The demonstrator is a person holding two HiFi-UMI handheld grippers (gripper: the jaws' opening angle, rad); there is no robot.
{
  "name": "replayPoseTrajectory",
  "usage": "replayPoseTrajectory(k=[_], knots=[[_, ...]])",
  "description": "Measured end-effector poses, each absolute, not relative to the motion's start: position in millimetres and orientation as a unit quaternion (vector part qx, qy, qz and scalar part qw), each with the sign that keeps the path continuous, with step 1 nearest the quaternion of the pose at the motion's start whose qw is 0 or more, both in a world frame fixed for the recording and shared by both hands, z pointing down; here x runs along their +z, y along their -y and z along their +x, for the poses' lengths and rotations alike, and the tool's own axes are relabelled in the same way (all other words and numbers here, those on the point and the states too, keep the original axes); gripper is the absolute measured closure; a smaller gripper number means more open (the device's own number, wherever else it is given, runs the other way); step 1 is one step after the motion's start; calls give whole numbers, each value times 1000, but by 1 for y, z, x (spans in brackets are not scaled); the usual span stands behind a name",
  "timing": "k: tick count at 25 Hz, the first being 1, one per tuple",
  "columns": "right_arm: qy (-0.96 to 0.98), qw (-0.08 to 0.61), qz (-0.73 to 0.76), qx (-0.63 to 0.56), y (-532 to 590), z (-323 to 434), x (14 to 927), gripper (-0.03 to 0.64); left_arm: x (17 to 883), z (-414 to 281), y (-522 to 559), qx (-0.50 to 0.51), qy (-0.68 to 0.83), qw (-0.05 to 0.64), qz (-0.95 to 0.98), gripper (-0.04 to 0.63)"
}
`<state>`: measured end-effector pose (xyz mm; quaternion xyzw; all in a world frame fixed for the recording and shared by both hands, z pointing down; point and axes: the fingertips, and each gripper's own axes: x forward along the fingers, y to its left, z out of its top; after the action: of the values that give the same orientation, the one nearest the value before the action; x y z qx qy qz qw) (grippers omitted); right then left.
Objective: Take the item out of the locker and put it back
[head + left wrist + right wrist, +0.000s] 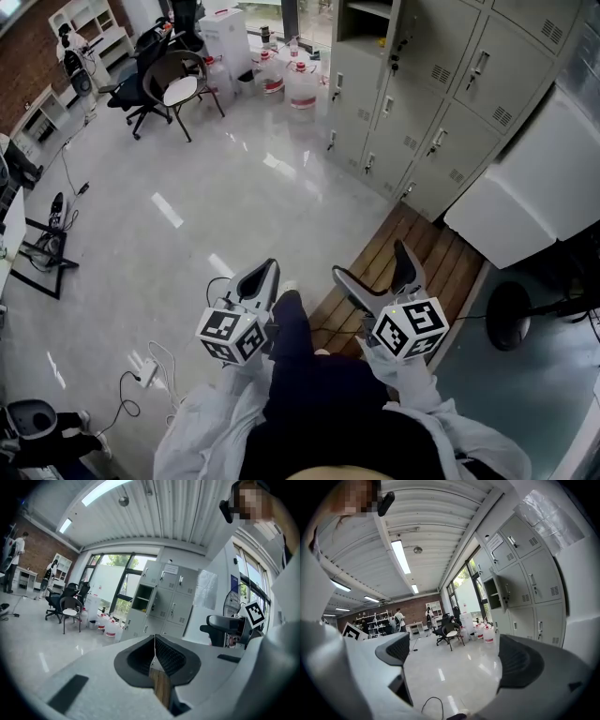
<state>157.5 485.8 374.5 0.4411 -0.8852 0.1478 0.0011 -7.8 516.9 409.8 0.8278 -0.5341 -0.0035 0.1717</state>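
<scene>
While left gripper [266, 273] fingers press together, right gripper [373, 264] fingers spread, open floor [216, 187] ahead, lockers [441, 84] beyond.

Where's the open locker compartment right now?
At the top edge of the head view, right of centre: the open locker compartment is in the end column of the grey locker bank, just right of the water jugs on the floor.
</scene>
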Motion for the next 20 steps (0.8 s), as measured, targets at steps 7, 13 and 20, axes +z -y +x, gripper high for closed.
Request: replayPoseTrajectory(k=[7,13,20], knots=[[878,17,451,161,-439,159,411,40,441,-18,-462,-4,535,177,826,584],[873,17,462,155,-353,146,419,40,454,-31,-375,-6,520,170,837,584],[868,1,472,154,-226,118,412,40,446,-54,-249,-3,502,156,851,584]])
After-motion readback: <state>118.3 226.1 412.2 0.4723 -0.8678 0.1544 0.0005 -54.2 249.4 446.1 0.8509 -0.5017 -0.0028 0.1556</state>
